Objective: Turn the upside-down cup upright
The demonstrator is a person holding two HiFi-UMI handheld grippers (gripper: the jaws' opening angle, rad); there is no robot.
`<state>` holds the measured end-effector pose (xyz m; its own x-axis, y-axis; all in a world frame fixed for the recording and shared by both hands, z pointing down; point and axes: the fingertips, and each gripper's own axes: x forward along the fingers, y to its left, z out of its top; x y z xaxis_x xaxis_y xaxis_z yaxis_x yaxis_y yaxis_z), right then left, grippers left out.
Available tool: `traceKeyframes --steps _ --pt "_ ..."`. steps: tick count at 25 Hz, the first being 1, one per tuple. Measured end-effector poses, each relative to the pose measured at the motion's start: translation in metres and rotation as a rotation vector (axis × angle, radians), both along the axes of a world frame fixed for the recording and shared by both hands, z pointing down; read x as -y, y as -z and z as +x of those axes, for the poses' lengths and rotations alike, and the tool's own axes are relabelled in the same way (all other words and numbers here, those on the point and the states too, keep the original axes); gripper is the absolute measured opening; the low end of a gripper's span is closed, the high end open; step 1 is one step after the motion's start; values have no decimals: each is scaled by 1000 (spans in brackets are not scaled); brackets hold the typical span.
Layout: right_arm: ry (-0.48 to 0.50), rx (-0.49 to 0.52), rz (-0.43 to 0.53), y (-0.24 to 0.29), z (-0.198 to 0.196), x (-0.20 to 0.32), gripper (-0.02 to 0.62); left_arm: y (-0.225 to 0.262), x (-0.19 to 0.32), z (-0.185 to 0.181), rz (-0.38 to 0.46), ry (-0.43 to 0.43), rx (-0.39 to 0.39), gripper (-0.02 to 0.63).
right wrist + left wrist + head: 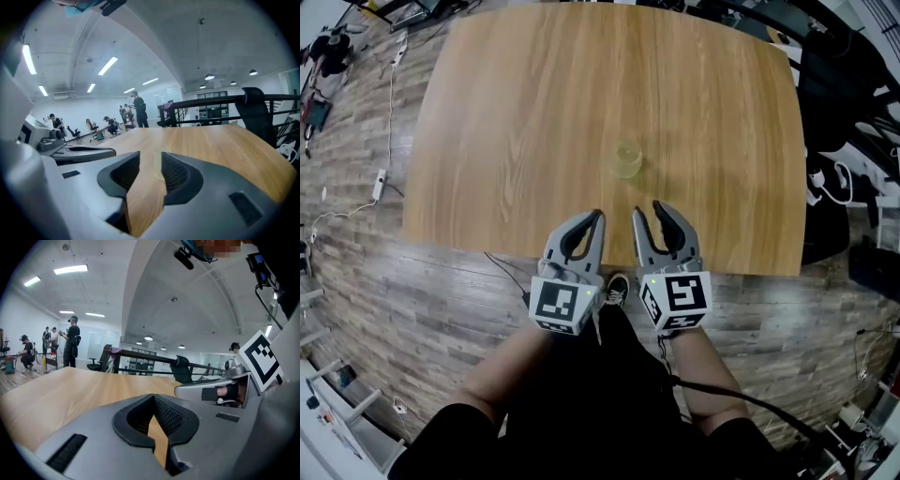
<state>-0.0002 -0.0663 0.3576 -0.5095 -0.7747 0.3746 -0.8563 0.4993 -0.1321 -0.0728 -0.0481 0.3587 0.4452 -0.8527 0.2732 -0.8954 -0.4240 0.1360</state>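
Near the cup (627, 159), left tongs (599, 217) and right tongs (646, 210) bear markers (560, 302).

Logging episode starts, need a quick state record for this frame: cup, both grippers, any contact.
cup: clear, alone on the table; upright or inverted not readable
left gripper: jaws together, empty, near the table's front edge
right gripper: jaws slightly apart, nothing gripped, cup in line ahead of them
contact: none, both grippers apart from the cup

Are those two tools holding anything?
No, nothing is held. The left tool is shut and empty, the right tool slightly open and empty. The cup sits untouched on the table.
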Motion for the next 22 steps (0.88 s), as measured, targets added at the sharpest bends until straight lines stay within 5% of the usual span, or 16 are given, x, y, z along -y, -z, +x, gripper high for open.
traceKeyframes --steps 3,11,22 --pt "19 -20 -36 -27 -14 32 195 -18 31 -10 -8 -19 -11 8" --pt "-27 -113 -68 -81 -43 108 292 -70 89 -42 -95 -84 -50 8" --pt "-27 -180 -54 -121 -42 155 319 -122 110 -38 -118 -109 -28 8"
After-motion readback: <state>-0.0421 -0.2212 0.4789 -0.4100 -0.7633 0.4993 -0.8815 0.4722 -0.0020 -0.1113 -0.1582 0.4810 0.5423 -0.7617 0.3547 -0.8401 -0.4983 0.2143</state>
